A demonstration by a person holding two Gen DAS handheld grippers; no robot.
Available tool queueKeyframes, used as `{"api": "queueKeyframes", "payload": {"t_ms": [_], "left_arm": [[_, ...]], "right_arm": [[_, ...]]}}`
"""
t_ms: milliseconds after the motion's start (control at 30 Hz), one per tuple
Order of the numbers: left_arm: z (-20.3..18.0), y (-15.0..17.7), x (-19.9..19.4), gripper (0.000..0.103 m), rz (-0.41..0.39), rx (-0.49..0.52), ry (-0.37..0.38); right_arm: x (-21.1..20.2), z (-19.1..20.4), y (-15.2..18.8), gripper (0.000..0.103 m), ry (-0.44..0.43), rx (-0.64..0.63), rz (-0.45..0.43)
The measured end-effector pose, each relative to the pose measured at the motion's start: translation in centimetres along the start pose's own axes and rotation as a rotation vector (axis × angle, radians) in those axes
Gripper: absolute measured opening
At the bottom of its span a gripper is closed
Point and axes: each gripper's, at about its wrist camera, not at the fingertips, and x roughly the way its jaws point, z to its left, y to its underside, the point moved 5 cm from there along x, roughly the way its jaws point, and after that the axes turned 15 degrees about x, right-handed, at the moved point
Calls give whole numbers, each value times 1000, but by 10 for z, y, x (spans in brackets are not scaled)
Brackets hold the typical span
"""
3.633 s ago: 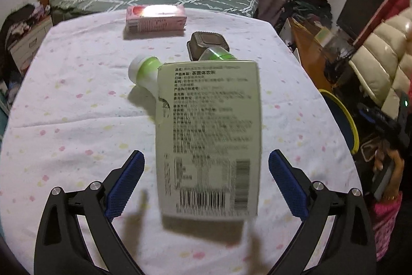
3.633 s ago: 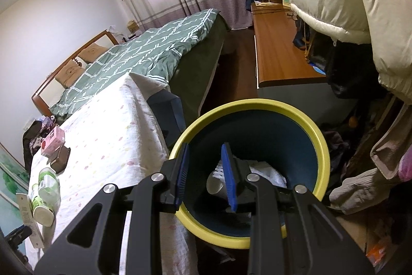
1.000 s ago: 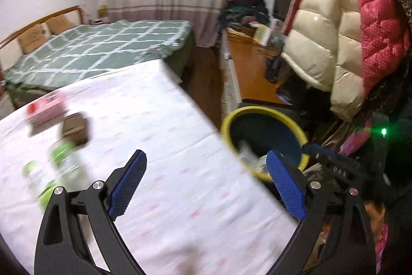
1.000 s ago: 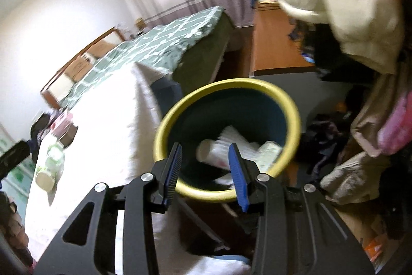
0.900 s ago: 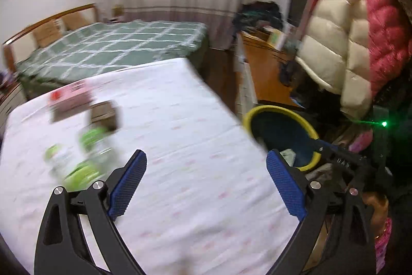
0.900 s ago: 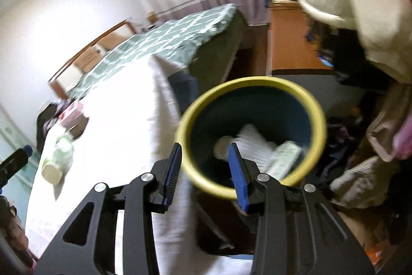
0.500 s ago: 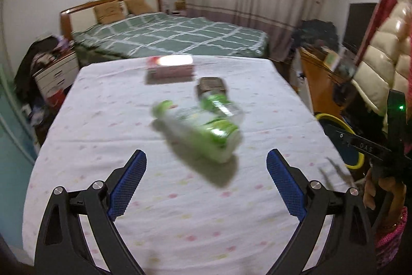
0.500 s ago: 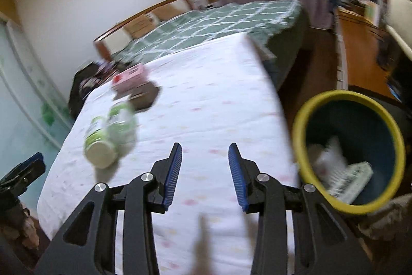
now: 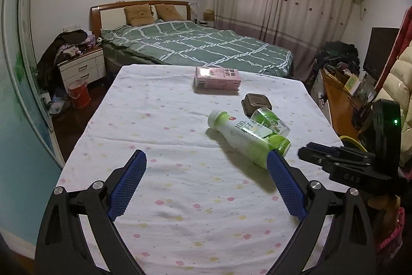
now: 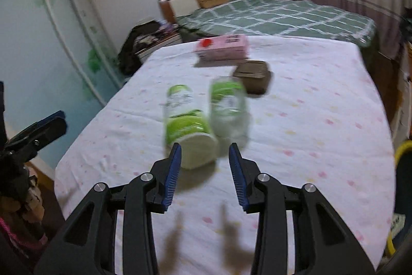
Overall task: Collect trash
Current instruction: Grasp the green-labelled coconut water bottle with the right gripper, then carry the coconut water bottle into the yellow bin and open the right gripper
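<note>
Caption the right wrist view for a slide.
Open right tool nears two bottles lying on the table.

A tabletop [image 9: 159,120] covered in a dotted white cloth has wide bare stretches along its left side and near edge, where a claw could pass freely. The obstacles cluster right of centre: a white and green bottle [image 9: 247,138] lying on its side, touching a smaller clear bottle [image 9: 270,120] beside it, with a brown container [image 9: 256,102] just behind them. A pink carton [image 9: 217,77] lies farther back, apart from the cluster, with bare cloth between. The left claw [image 9: 206,182] stands wide apart over bare cloth. The right claw [image 10: 205,172], partly spread, sits just before the white bottle's [image 10: 189,125] base.
</note>
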Motion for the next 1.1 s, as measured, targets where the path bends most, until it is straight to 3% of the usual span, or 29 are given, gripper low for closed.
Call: {"api": "queueKeyframes", "payload": {"t_ms": [100,133,533,633,1100], "left_arm": [[-1,1,1,93,6,1,5],[-3,1,1,93,8,3,6],[-9,7,12,93,26,1,38],[-8,9,14,93,31,-2,42],[-13,12,16,93,37,-2,56]], "right_arm": [[7,11,0,59,-10,-42,3],[9,13,0,60,-6,-51,2],[60,21,1,61,71,-129,89],[63,19,1,53,72,-126,88],[-16,28,-20,52,-12,-94,-98]]}}
